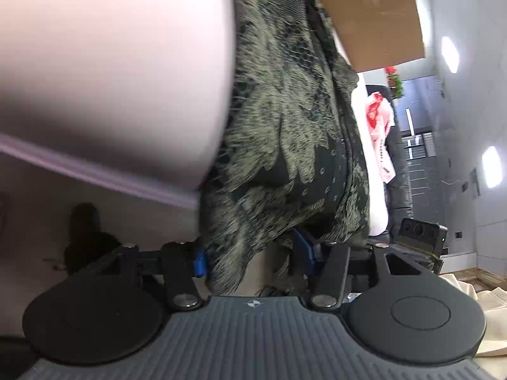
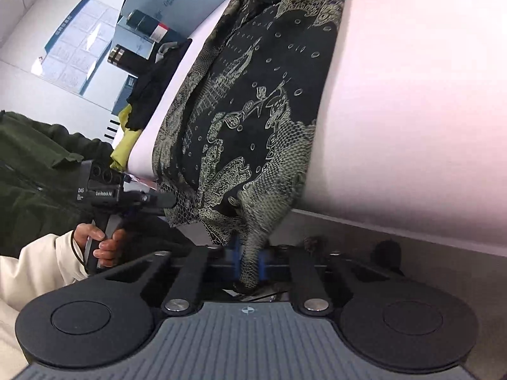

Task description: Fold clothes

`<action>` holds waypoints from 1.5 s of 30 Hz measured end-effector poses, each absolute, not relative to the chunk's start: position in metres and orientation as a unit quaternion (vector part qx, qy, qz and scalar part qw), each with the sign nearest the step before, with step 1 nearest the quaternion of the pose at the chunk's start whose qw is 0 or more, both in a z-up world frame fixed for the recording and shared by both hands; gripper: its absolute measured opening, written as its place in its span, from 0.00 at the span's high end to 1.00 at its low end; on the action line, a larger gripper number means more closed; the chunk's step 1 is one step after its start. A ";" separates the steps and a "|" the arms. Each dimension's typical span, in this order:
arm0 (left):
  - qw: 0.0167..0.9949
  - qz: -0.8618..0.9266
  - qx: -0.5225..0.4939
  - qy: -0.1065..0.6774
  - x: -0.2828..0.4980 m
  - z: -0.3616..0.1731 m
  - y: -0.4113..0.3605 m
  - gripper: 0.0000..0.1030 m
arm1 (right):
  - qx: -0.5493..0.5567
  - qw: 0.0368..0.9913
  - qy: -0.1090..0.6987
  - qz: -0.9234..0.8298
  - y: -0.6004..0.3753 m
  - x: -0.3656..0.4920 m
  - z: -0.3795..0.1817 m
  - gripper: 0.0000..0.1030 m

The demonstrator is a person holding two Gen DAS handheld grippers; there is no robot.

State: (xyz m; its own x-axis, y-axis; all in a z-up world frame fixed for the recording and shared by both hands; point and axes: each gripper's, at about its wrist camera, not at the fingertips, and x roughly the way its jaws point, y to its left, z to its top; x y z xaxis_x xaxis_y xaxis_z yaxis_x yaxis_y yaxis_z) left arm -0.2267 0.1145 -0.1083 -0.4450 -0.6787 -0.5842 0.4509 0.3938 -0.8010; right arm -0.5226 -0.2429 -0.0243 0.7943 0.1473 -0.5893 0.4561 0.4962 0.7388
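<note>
Garment (image 2: 253, 120): soft, limp, light; right claw (image 2: 250, 266) clamps its 6 o'clock corner, left claw (image 1: 250, 259) grips opposite corner on worktop (image 2: 412, 95)

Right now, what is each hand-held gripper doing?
Left hand-held gripper: partly closed around the black-and-olive patterned fabric garment; firm grip unclear.
Right hand-held gripper: shut on the same garment's edge.

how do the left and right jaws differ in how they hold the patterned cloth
The right gripper has its jaws pinched almost together on a thin twisted corner of the patterned cloth. The left gripper stands with its jaws wider apart, a thicker bunched edge between them. Both take the same cloth at the near edge of the white table.
</note>
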 end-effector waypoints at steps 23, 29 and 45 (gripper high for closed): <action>0.568 -0.556 0.050 0.604 -0.241 -0.080 0.099 1.00 | 0.532 0.789 0.291 -0.095 -0.255 -0.536 -0.012 0.97; 0.611 -0.537 0.053 0.579 -0.243 -0.044 0.110 1.00 | 0.533 0.797 0.269 -0.089 -0.255 -0.544 0.003 0.97; 0.635 -0.520 0.017 0.572 -0.184 0.065 0.045 1.00 | 0.558 0.788 0.239 -0.096 -0.321 -0.523 0.090 0.97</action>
